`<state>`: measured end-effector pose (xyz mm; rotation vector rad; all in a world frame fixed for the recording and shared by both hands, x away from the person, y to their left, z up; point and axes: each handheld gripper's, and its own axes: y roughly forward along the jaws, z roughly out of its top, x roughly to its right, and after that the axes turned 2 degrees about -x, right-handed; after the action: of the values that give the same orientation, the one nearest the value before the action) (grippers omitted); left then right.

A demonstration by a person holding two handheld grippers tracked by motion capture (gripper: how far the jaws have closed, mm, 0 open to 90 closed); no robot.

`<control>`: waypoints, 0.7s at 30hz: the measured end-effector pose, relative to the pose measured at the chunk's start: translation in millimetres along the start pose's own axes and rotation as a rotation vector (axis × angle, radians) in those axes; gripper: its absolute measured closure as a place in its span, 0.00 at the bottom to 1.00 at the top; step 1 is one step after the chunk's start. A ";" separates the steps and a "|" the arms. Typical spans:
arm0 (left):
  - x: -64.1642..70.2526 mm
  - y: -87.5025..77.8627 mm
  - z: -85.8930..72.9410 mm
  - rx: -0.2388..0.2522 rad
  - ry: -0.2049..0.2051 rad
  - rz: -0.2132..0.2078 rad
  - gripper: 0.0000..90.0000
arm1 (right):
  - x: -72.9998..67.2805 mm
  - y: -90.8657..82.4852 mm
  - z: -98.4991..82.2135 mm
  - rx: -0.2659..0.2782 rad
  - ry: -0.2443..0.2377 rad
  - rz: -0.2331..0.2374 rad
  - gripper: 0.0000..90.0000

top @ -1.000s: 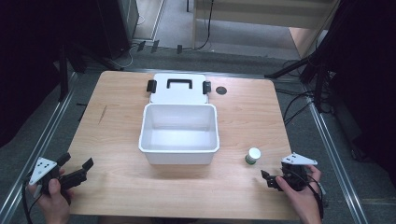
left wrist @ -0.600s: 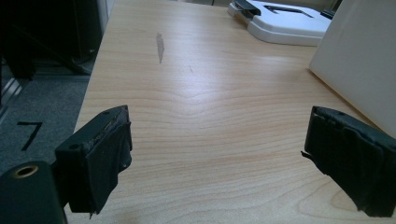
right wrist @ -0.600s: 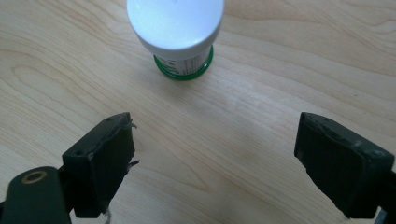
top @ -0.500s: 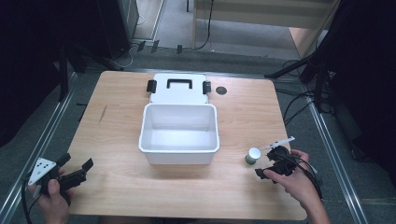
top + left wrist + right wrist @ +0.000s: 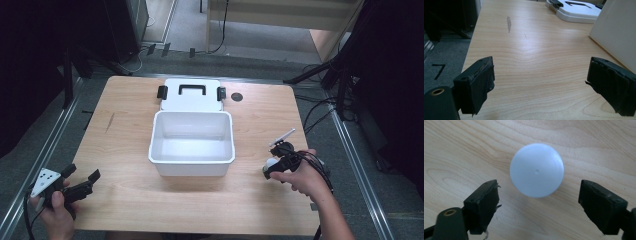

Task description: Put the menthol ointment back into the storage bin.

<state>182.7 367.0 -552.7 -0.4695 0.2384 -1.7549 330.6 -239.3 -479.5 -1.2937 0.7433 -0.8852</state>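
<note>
Grasping of the small white-capped jar seems to be the step in hand, judged from how the right gripper is placed over it.

At the left of the high view, the left gripper point(image 5: 80, 181) is held low over the near left corner of the wooden table point(image 5: 125, 125). Its jaws are seen wide apart in the left gripper view, with only bare wood between them. Nothing is held or touched by it.

In the middle of the table an open white box point(image 5: 191, 145) is standing, and it appears to be empty. Its white lid point(image 5: 190, 95), with a black handle and two black clasps, is lying flat just behind it and touching its far wall. A small dark round mark point(image 5: 237, 97) is seen on the table near the right of the lid.

At the right, the right gripper point(image 5: 274, 166) is pointed down over the jar point(image 5: 537, 170), which stands upright on the table, to the right of the box and apart from it. Over the last second the jaws have been closing, but in the right gripper view the pads are not yet on the jar: wood is visible at both sides of the round cap, and the cap lies a little beyond the tips.

For the next move, probably the gripper must be lowered and brought forward so that the cap is centred between the pads, and then closed. A round body may slip out if it is caught off-centre.

Counted: two grippers, one box, one lid, one jar.
</note>
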 end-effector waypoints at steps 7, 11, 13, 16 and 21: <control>-0.2 -0.2 0.1 -0.004 0.003 -0.001 0.09 | -0.8 1.5 13.0 -0.019 0.006 0.007 0.30; -0.4 -0.1 0.1 -0.004 0.003 -0.003 0.09 | -1.4 5.2 18.7 -0.049 0.014 0.003 0.37; -0.3 0.0 0.1 -0.004 0.003 -0.004 0.09 | -1.2 7.5 21.7 -0.063 0.026 0.016 0.43; -0.3 0.2 0.1 -0.002 0.003 -0.004 0.09 | -2.3 9.5 24.0 -0.083 0.030 0.040 0.49; -0.2 0.3 0.1 -0.005 0.005 -0.004 0.09 | -2.2 8.2 27.1 -0.101 0.015 0.041 0.57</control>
<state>183.1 367.2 -552.8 -0.4690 0.2456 -1.7597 354.1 -224.0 -484.0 -1.3568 0.8326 -0.8342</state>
